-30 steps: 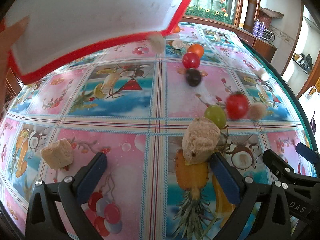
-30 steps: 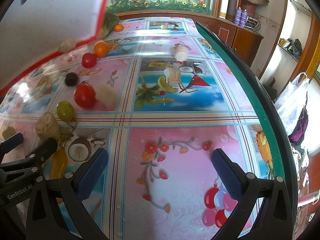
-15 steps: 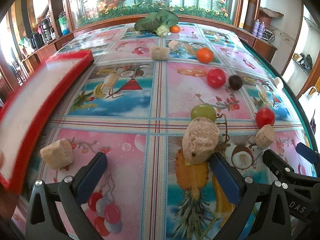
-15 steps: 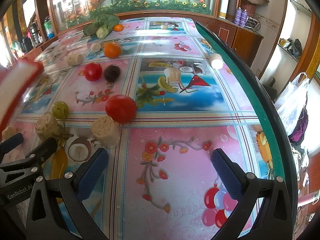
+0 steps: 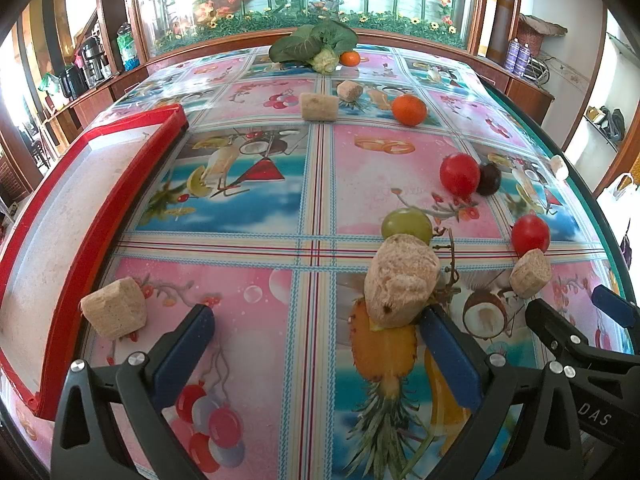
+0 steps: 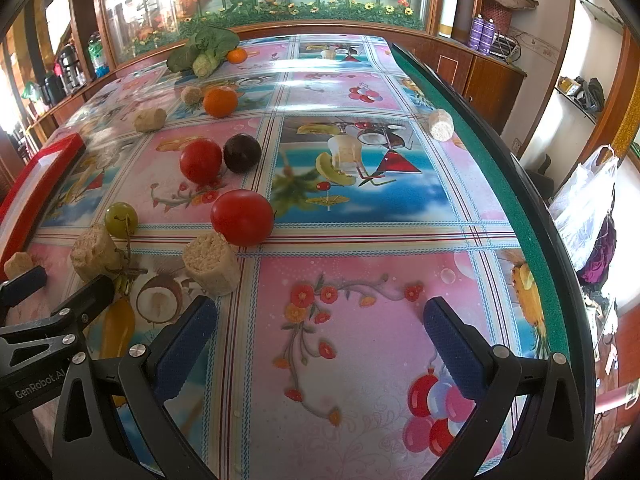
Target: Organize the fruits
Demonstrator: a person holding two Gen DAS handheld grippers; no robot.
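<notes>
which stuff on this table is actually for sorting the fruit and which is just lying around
For the job:
near red tomato
far red tomato
dark plum
green grape
orange
small orange
red tray

Just lying about:
beige foam chunks, e.g.
leafy greens
white plastic bag
purple cans

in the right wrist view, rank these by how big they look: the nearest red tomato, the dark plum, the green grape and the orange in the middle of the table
Largest to smallest as they look:
1. nearest red tomato
2. orange and dark plum, too alike to rank, and the orange lies farther off
3. green grape
</notes>
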